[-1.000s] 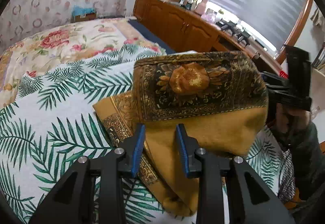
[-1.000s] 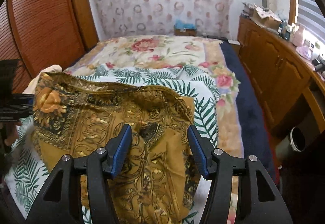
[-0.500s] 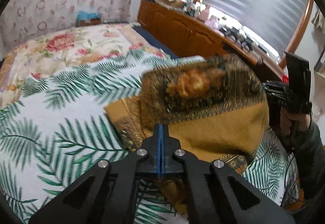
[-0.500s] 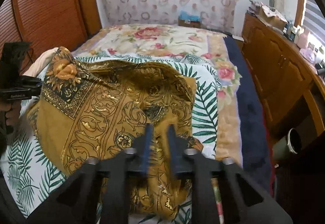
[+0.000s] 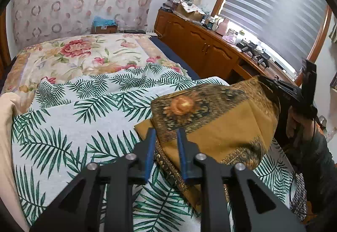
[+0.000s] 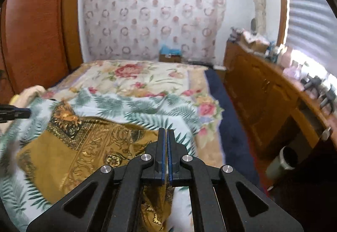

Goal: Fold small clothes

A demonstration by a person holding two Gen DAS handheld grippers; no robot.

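The left gripper (image 5: 164, 137), black with blue finger pads, is standing parted, its fingers straddling the near edge of the mustard-and-black patterned square cloth (image 5: 217, 126) without pinching it. The right gripper (image 6: 165, 137) is sitting clenched, its pads nearly touching; the cloth's hem is hanging below its fingers, though the right wrist view is too blurred to show whether fabric is caught between them. In the left wrist view that gripper is showing at the cloth's lifted far corner.

The cloth is lying folded over itself on the white palm-leaf printed bedspread (image 5: 69, 118), close to the bed's foot edge and nearer its right side. Bare bedspread is stretching widely toward the left edge and toward the floral quilt (image 5: 80, 57) at the head. Beyond the right edge, a dark blue strip of bedding (image 6: 229, 118) is bordering a long wooden cabinet (image 6: 265, 93) under the window blinds (image 5: 273, 13).
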